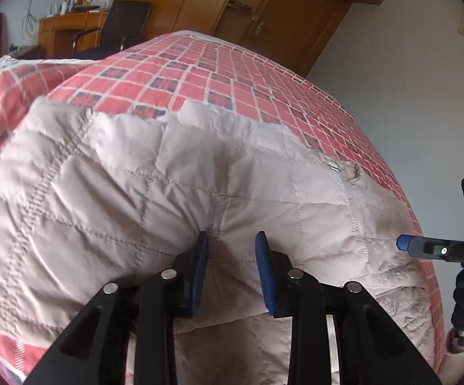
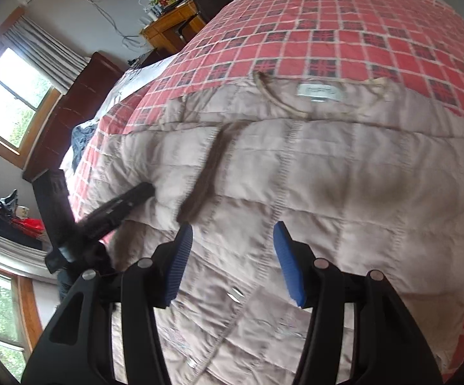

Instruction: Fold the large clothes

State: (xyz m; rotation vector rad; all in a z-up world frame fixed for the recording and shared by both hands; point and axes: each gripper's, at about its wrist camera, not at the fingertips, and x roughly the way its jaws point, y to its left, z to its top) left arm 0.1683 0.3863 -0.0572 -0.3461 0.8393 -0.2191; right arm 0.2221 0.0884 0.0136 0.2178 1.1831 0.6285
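Observation:
A beige quilted jacket (image 1: 167, 192) lies spread on a bed with a red plaid cover (image 1: 232, 70). My left gripper (image 1: 232, 240) is open, its blue pads (image 1: 201, 256) pressed down into the puffy fabric, which puckers around the tips. The right gripper (image 1: 403, 243) shows at the right edge of this view, over the jacket's side. In the right wrist view my right gripper (image 2: 232, 227) hovers open just above the jacket (image 2: 344, 176), holding nothing. The collar and its white label (image 2: 320, 91) lie at the far end. The left gripper (image 2: 145, 189) appears blurred, touching the jacket's left side.
The plaid cover (image 2: 344, 32) stretches beyond the jacket. A wooden wardrobe (image 1: 264, 9), a desk (image 1: 68, 29) and a black chair (image 1: 119, 25) stand past the bed. A window (image 2: 10, 96) and dark headboard (image 2: 71, 112) are at the left.

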